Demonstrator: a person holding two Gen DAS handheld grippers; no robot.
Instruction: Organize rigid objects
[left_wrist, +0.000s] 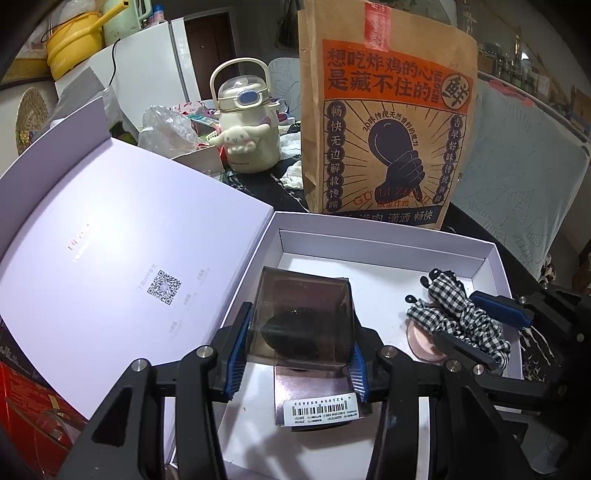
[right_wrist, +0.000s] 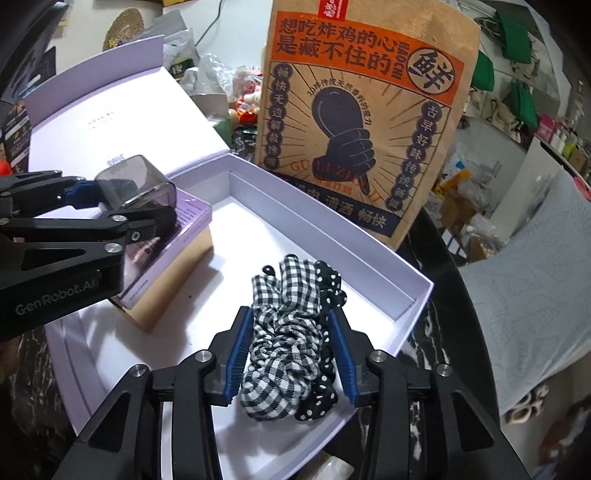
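Observation:
A white shallow box (left_wrist: 388, 236) (right_wrist: 332, 221) lies open on the dark table. My left gripper (left_wrist: 301, 332) (right_wrist: 129, 206) is shut on a smoky clear plastic case (left_wrist: 303, 317) (right_wrist: 136, 181) with a dark sponge inside, held above a purple carton (right_wrist: 192, 221) at the box's left end. My right gripper (right_wrist: 291, 350) (left_wrist: 480, 328) stands open over the box's right part. A black-and-white checked scrunchie (right_wrist: 280, 332) (left_wrist: 454, 310) and a polka-dot scrunchie (right_wrist: 328, 291) lie on the box floor between its blue pads (right_wrist: 240, 350). A pink round item (left_wrist: 421, 339) peeks from under the fabric.
A tall brown paper bag (left_wrist: 388, 122) (right_wrist: 362, 110) stands right behind the box. The box's lilac lid (left_wrist: 129, 240) lies open to the left. A cream bottle with a handle (left_wrist: 247, 129) and clutter sit behind. A red box (left_wrist: 22, 391) is at the lower left.

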